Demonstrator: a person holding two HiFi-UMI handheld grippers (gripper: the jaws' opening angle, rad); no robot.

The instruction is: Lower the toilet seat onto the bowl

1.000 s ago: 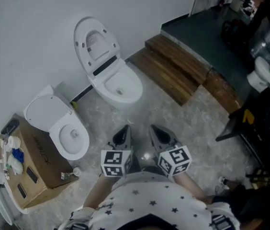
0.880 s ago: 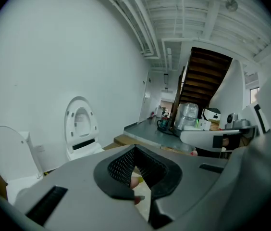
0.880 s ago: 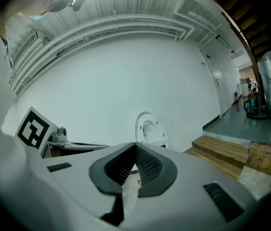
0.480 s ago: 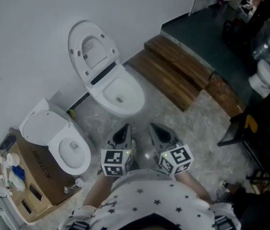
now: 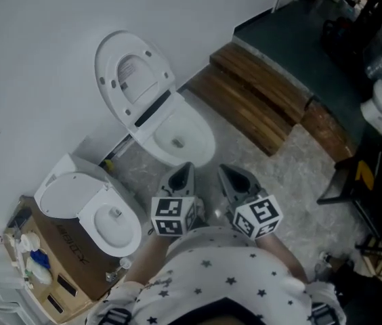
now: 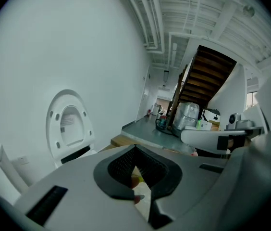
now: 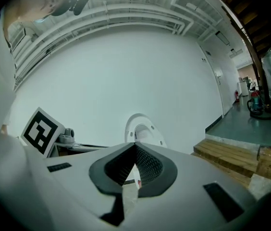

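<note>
Behind closed fingers (image 7: 149,166) of right gripper (image 7: 135,146), upright toilet seat (image 7: 152,128) half hidden

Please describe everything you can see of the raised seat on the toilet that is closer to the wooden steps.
The toilet seat is a white oval ring, glossy like plastic, with small dark round bumpers on the face turned to the room. Through its opening shows the lid behind it, which bears a pale label. The seat stands raised and leans back toward the white wall. Its lower end is hinged above a dark strip at the back of the open bowl. Nothing else touches it.
</note>
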